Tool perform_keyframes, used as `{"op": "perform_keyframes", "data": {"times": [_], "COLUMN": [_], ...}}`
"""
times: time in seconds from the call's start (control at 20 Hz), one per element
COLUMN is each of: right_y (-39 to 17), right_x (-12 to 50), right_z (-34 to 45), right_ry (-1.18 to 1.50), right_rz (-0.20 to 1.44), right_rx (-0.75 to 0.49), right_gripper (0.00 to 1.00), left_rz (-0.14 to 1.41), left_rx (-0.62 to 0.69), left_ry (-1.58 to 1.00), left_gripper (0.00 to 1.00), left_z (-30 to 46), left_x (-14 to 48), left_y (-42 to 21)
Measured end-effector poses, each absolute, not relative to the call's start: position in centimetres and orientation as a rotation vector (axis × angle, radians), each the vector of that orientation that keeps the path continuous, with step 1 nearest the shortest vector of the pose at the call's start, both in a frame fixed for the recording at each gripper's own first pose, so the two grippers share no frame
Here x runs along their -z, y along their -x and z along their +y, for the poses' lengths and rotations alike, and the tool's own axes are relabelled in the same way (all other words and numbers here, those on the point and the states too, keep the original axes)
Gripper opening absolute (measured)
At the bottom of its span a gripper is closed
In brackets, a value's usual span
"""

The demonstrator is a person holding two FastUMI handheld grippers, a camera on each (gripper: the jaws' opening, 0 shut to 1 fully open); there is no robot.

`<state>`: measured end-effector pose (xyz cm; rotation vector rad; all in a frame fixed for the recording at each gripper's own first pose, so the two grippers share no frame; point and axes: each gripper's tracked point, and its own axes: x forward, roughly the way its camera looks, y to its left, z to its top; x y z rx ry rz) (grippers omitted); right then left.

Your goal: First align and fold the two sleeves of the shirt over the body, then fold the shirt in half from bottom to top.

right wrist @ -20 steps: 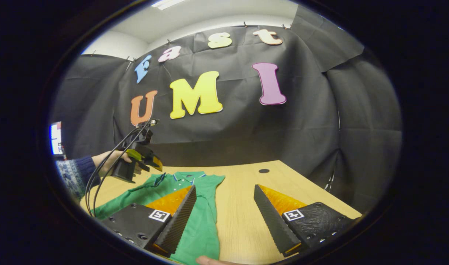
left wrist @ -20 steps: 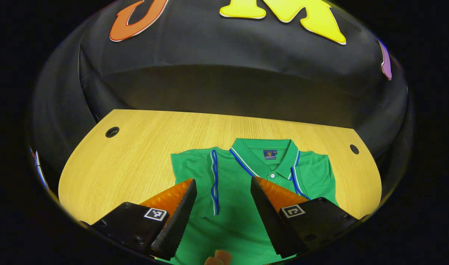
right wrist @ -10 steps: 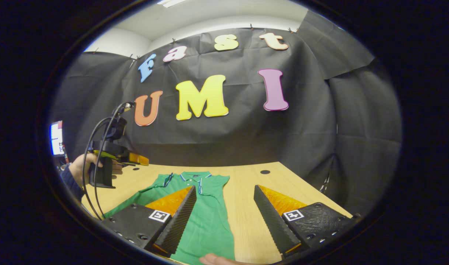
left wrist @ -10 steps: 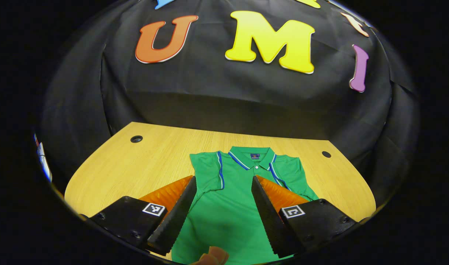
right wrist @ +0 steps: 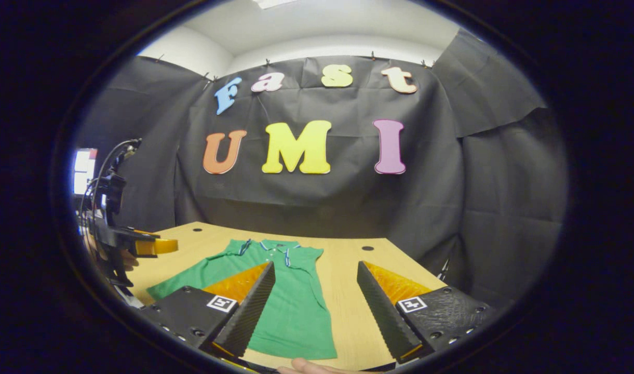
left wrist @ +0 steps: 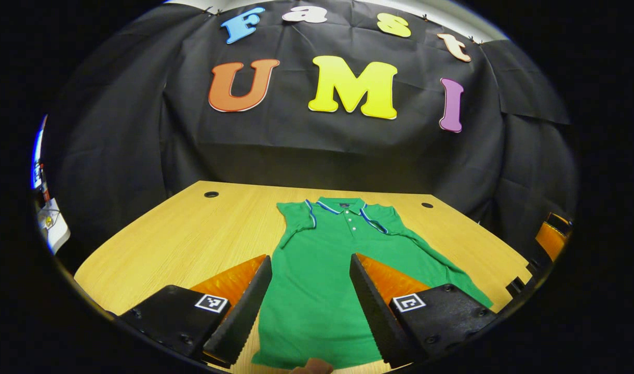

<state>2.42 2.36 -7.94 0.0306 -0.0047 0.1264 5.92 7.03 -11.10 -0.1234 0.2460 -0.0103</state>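
Shirt (left wrist: 322, 270) lies flat on the wooden table (left wrist: 192, 234), collar at 12 o'clock, hem at 6 o'clock by the person's edge. Scanning the left gripper view left to right: the sleeve at 10 o'clock (left wrist: 296, 221) sits folded in over the body, striped cuff pointing down the chest. Past the placket, the sleeve at 2 o'clock (left wrist: 400, 228) also looks folded in, cuff stripe angled toward the collar; the cloth below it flares out toward 4 o'clock, so that edge is not square.

Judgement: sleeve step looks done or nearly so. The bottom-to-top half fold is not yet begun.

Left gripper (left wrist: 309, 306) hangs over the lower body, fingers spread wide, gripping nothing. Right gripper (right wrist: 314, 306) hovers near the hem's right edge, fingers also apart and empty.

Writing: a small dark neck label (left wrist: 344, 204) sits inside the collar, too small to read. No brand marks visible on the shirt front.
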Motion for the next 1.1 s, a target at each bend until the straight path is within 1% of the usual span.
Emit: {"op": "perform_keyframes", "data": {"times": [0.1,0.3,0.35,0.4,0.45,0.55,0.6,0.65,0.85,0.9,0.95,1.0,1.05,1.1], "right_y": [-2.0,-2.5,-2.8,-3.2,-3.5,-4.1,-4.4,-4.6,-5.0,-5.1,-5.1,-5.3,-5.3,-5.2], "right_x": [10.1,14.4,15.3,16.4,17.6,19.9,20.8,21.6,24.9,25.9,26.0,25.8,25.9,25.8], "right_z": [2.4,3.3,3.5,3.7,3.9,4.2,4.3,4.2,4.0,4.1,4.4,4.5,4.6,5.1], "right_ry": [-0.015,0.017,0.021,0.022,0.022,0.022,0.026,0.03,0.006,-0.009,-0.038,-0.058,-0.06,-0.052], "right_rz": [0.026,0.109,0.131,0.157,0.187,0.247,0.272,0.295,0.393,0.433,0.448,0.447,0.461,0.452], "right_rx": [-0.119,-0.138,-0.139,-0.14,-0.142,-0.149,-0.148,-0.141,-0.144,-0.149,-0.168,-0.169,-0.178,-0.191], "right_gripper": [0.96,0.96,0.95,0.97,0.95,0.95,0.97,0.95,0.95,0.97,0.95,0.97,0.94,0.95], "left_rz": [0.261,0.288,0.304,0.331,0.359,0.401,0.416,0.42,0.416,0.419,0.42,0.421,0.42,0.418], "left_rx": [-0.016,-0.03,-0.022,-0.01,0.0,0.007,0.003,-0.001,-0.012,-0.013,-0.013,-0.017,-0.024,-0.045], "left_ry": [0.142,0.123,0.134,0.147,0.155,0.148,0.136,0.122,0.089,0.089,0.086,0.088,0.09,0.093], "left_gripper": [1.0,1.0,1.0,1.0,1.0,1.0,1.0,1.0,1.0,1.0,1.0,1.0,1.0,1.0], "left_z": [7.9,8.8,8.6,8.2,7.8,7.4,7.3,7.4,7.5,7.5,7.5,7.6,7.7,8.1], "left_x": [13.3,16.8,17.8,19.0,20.1,22.0,22.6,22.9,22.9,23.0,23.0,23.0,23.0,23.1], "left_y": [-3.9,-2.6,-2.5,-2.3,-2.2,-2.1,-2.0,-2.0,-2.2,-2.1,-2.1,-2.1,-2.1,-2.2]}}
